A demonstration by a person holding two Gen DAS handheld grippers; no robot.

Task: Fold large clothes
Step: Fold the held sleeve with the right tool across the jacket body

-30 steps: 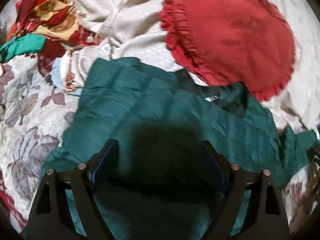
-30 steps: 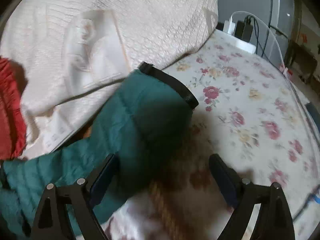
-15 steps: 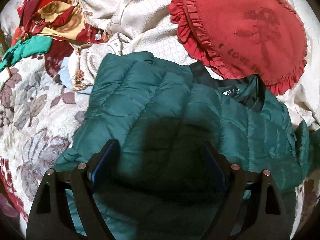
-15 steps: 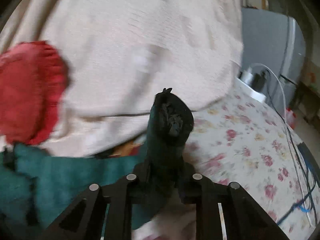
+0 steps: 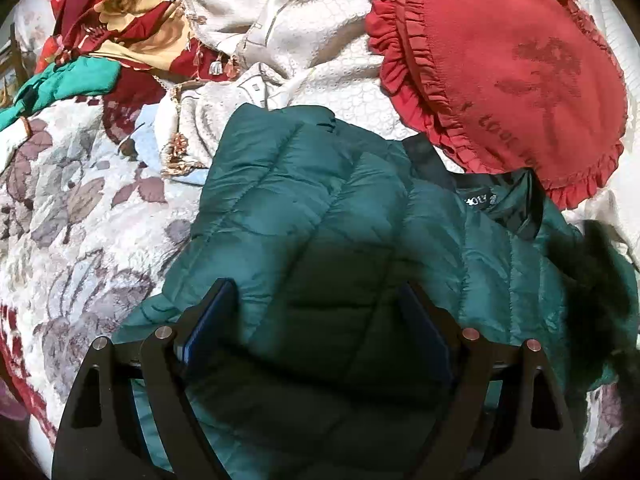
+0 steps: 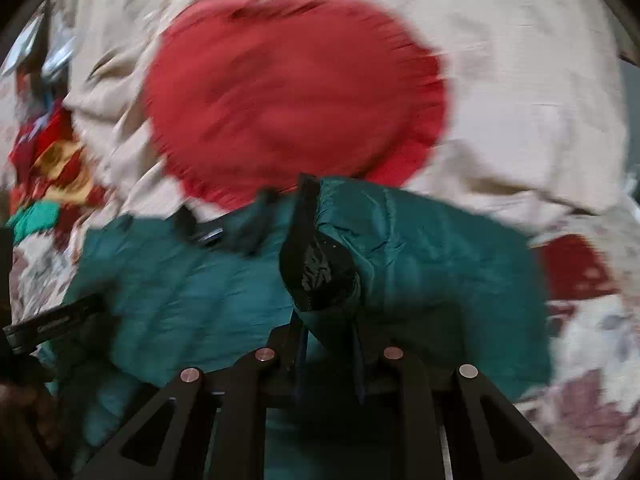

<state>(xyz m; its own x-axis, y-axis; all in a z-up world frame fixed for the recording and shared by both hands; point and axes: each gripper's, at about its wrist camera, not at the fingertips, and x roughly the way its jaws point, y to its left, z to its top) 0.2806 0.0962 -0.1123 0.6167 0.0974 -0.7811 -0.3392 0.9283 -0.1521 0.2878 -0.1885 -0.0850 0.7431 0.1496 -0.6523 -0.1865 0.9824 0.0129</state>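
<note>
Sleeve fold under way: green quilted jacket (image 5: pixel 320 216) flat on floral bedspread (image 5: pixel 80 208), cuff (image 6: pixel 320 272) pinched in right gripper (image 6: pixel 326 344), left gripper (image 5: pixel 316 320) spread above body; next, probably laying sleeve across front.

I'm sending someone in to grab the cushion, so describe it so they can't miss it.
On the bed, find the cream quilted bedspread above the dark green puffer jacket. The round red fabric cushion lies there, the only thing with a ruffled frill edge.
</note>
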